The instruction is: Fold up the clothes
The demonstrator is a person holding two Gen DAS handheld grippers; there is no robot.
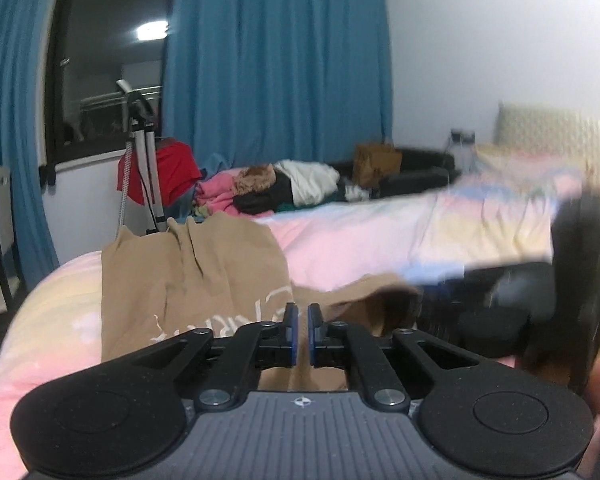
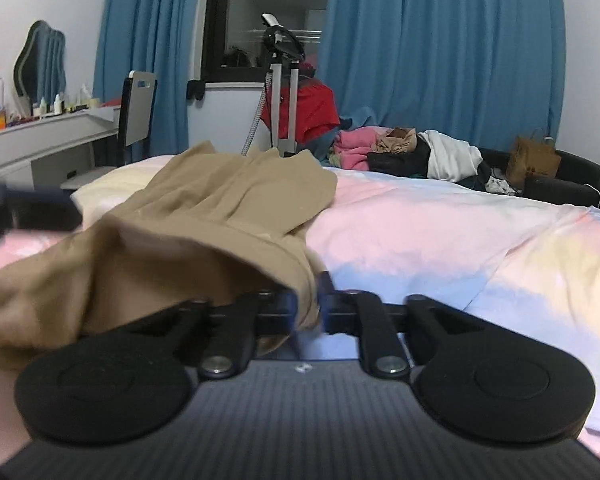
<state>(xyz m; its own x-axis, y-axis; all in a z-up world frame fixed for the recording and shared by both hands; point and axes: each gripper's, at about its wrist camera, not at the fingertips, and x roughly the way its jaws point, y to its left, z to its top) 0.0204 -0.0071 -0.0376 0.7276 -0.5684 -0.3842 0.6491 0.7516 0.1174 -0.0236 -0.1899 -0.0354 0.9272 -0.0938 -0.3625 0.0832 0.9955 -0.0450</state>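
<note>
Partly blurred, right gripper (image 2: 308, 304) pinching tan garment (image 2: 220, 208), left gripper (image 1: 302, 332) nearly closed, empty.

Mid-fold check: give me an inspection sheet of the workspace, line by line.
Surface: bed with pastel duvet, rumpled.
Job's things: tan garment spread and partly bunched, white lettering showing.
Clutter: clothes pile at the far edge; brown paper bag on a black sofa.
Grippers: left hand-held gripper nearly shut, nothing between its fingers; right hand-held gripper shut on a fold of the tan garment.
Cables: thin white lead by the sofa.
Surroundings: blue curtains, dark window, tripod stand, dressing table with bottles.
</note>
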